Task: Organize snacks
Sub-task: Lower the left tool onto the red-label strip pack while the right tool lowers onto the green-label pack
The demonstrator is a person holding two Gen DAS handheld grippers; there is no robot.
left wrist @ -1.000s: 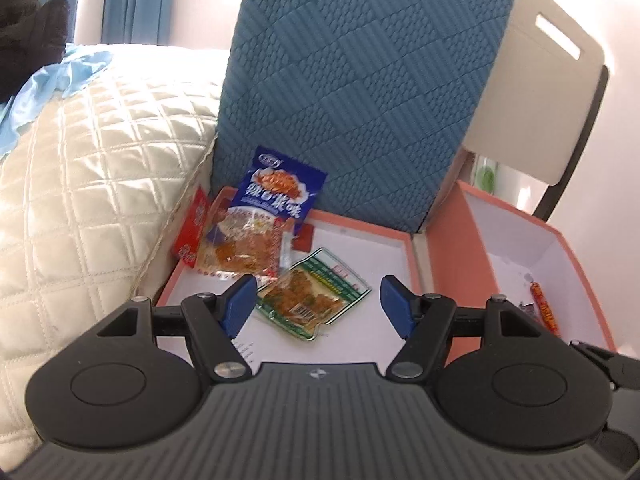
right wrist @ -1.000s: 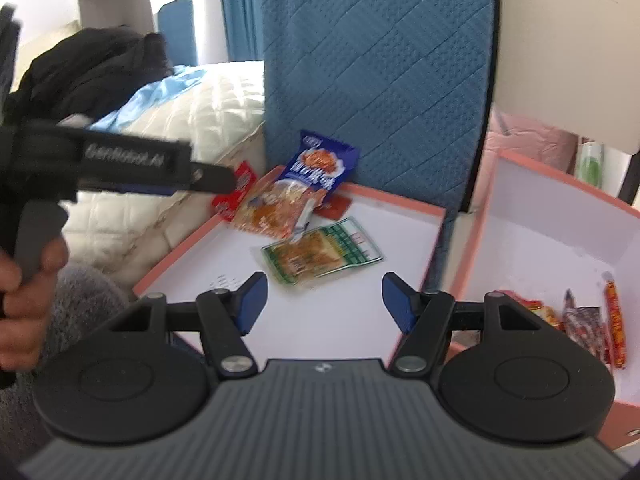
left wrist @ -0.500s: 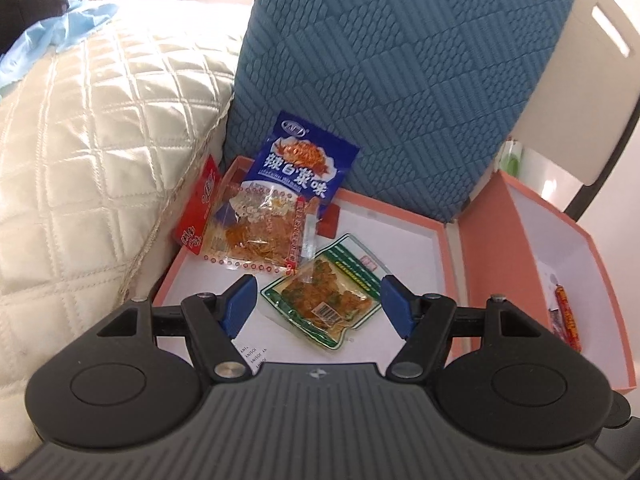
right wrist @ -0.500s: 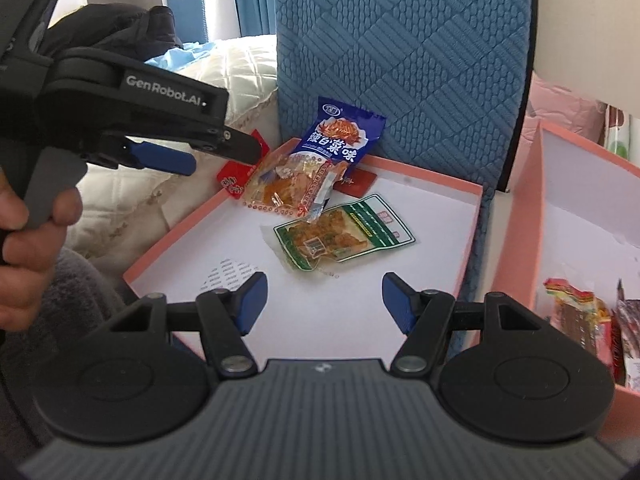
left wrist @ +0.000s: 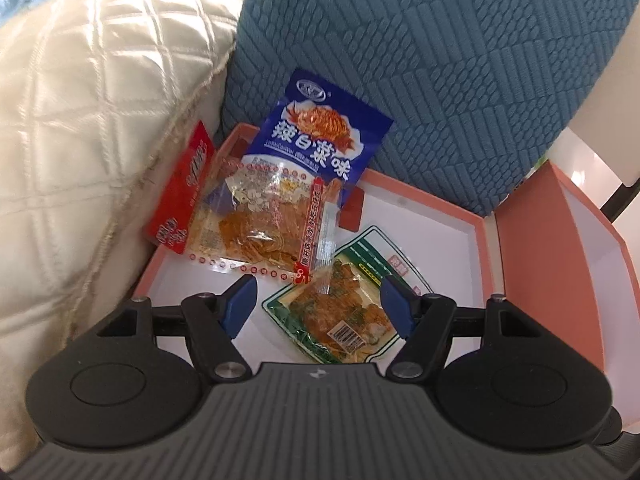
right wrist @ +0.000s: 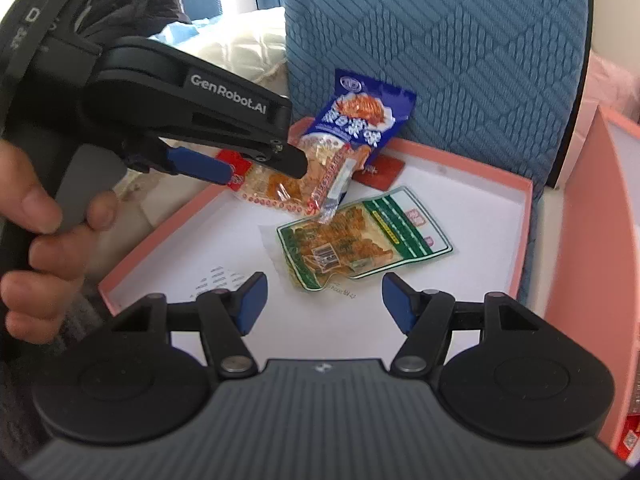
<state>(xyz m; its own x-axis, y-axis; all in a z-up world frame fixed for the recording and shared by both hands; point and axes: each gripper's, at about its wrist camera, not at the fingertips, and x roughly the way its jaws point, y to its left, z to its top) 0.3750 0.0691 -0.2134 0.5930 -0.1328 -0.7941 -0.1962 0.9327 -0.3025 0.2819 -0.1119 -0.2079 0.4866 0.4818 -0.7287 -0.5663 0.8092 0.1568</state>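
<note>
Several snack packets lie at the far end of a shallow pink tray [left wrist: 478,220] with a white floor. A green-edged packet [left wrist: 340,316] [right wrist: 360,236] lies nearest. Behind it are a clear packet of orange strips [left wrist: 256,228] [right wrist: 296,188], a blue packet [left wrist: 324,136] [right wrist: 360,116] leaning on the cushion, and a red packet [left wrist: 180,196]. My left gripper [left wrist: 318,304] [right wrist: 264,170] is open above the packets, with the green one showing between its fingers and no pad touching it. My right gripper [right wrist: 324,300] stands open over the tray's bare floor, just short of the green packet.
A blue quilted cushion [left wrist: 440,60] stands upright behind the tray. A cream quilted pillow [left wrist: 80,140] presses against the tray's left side. A taller pink box [left wrist: 536,240] [right wrist: 588,220] adjoins the tray on the right. A person's hand [right wrist: 40,240] holds the left gripper's handle.
Both grippers have come down and forward toward the tray, so the packets look larger and closer. In the right wrist view the left gripper now reaches over the clear packet. Jaw widths are unchanged.
</note>
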